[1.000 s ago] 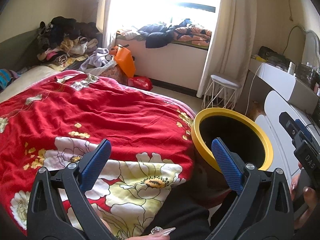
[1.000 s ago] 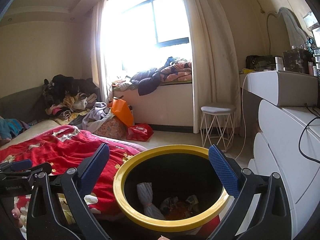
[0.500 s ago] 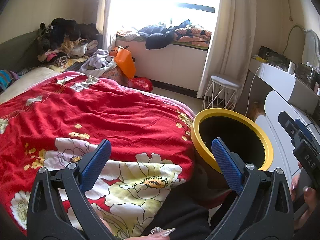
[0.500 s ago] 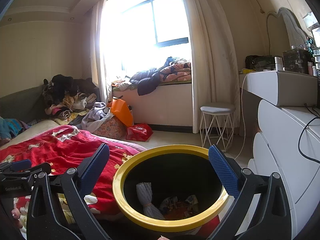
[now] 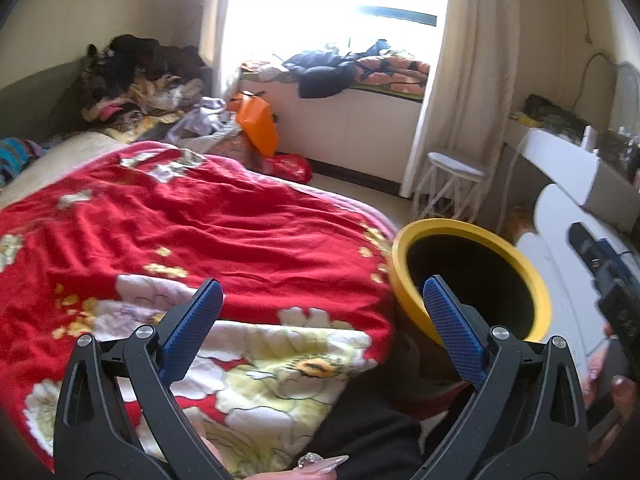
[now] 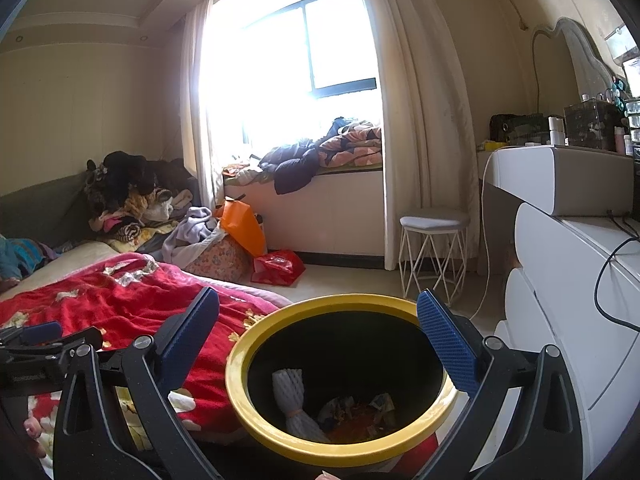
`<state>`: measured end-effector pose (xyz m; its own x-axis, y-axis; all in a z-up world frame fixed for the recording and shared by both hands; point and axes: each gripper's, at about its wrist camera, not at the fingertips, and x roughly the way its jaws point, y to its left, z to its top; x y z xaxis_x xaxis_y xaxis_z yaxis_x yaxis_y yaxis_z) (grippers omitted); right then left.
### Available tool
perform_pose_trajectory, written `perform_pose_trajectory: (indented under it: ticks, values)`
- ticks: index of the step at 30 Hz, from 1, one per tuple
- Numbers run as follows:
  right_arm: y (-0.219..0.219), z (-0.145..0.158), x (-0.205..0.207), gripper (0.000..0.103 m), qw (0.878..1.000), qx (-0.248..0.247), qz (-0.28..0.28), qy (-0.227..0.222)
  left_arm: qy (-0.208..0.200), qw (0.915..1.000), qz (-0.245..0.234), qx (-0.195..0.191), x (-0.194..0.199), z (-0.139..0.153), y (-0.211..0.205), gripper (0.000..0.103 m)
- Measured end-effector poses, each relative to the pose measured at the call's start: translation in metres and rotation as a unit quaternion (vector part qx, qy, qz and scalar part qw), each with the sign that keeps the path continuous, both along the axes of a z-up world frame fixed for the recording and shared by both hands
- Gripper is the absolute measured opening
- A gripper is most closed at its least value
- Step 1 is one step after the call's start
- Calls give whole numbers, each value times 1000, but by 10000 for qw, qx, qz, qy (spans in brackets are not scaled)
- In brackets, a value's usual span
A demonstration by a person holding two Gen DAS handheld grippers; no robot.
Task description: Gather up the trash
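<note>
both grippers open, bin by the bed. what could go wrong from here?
1. The yellow-rimmed black trash bin stands right against the red floral blanket; a low reach by the left gripper could snag fabric or nudge the bin.
2. The right gripper hovers open and empty over the bin mouth; going lower may knock the rim.
3. No loose trash shows on the bed, so the bin's white foam net sleeve and scraps could be mistaken for targets.

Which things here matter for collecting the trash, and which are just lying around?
For the job:
- yellow-rimmed bin
- white foam net and scraps inside it
- left gripper and right gripper, jaws open, empty

Just lying about:
- red floral blanket
- clothes pile
- orange bag
- red bag
- white stool
</note>
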<state>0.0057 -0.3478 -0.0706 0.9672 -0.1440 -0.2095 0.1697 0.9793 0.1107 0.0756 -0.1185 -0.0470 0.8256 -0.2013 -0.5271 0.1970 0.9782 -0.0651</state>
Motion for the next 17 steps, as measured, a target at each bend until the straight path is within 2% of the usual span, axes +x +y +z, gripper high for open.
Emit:
perform_pose_trajectory:
  ticks: [2,5,8,11,13,14,15,16,17]
  values:
    - [2,6,-1,96,10000,54,30,-60,-14,9999,103,4,0,5,5,92]
    - [16,20,-3,97,9994,28,263,-220,195,9992,176,-300,4,13,26,92]
    - [46,36,2,97,9967,20,764,-262,307,9972,493,-460,3,24,71,92]
    - [99,50,20,97,9872,29,1590,-107,336,9912,1235,-346,-3,26,142,92]
    - [154,54,40,97,9691,130,2460,142,562,9759,2102,-172,-10,14,208,92]
    - [185,54,51,97,9596,82,2783,402,669,9678,2426,-103,-14,8,234,92]
    - [211,51,60,97,9503,4,3043,653,838,9531,2909,-32,-20,-3,270,92]
    - [243,47,69,97,9355,-86,3398,966,975,9388,3301,-108,-28,-13,305,92]
    - [284,38,79,97,9117,-203,3870,1365,1069,9286,3551,-161,-34,-21,328,92]
